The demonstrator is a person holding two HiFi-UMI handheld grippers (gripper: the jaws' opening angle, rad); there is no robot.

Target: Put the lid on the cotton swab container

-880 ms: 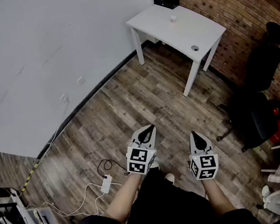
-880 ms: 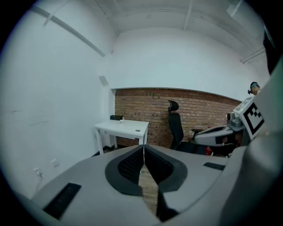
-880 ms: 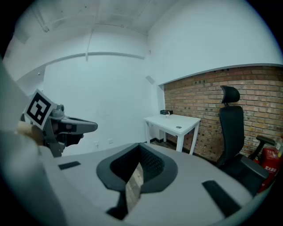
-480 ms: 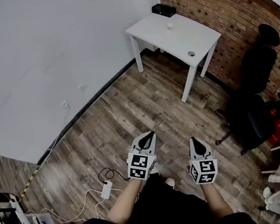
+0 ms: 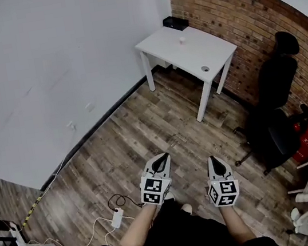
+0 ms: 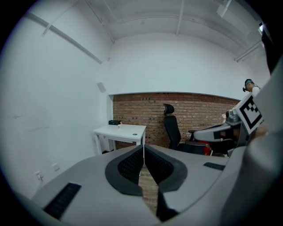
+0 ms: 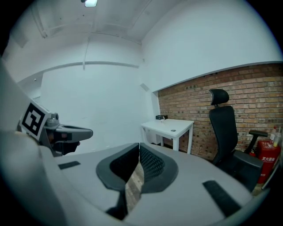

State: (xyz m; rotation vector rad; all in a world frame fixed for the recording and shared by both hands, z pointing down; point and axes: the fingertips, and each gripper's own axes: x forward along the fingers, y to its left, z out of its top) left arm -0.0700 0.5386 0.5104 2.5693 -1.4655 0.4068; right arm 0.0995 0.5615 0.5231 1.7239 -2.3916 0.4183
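**Head view.** The left tongs and the right tongs sit side by side in the lower middle of the frame, above a wooden floor, each held out on a forearm. Both are well apart from the white table in the upper middle, which stands against a brick wall. The cotton swab container, a small white thing, stands on the far part of the table. A small round piece, apparently the lid, lies nearer the front edge, apart from the container. A black box sits at the table's far corner. A black office chair is at the right, and a power strip with cables is at the lower left.

**Left gripper view.** The left tongs are closed, tips touching, with nothing between them. The table, with the container and the lid on it, lies beyond them at left of centre. The right tongs show at the right edge.

**Right gripper view.** The right tongs are likewise closed and empty. The table appears just right of centre, the chair further right, and the left tongs at the left edge.
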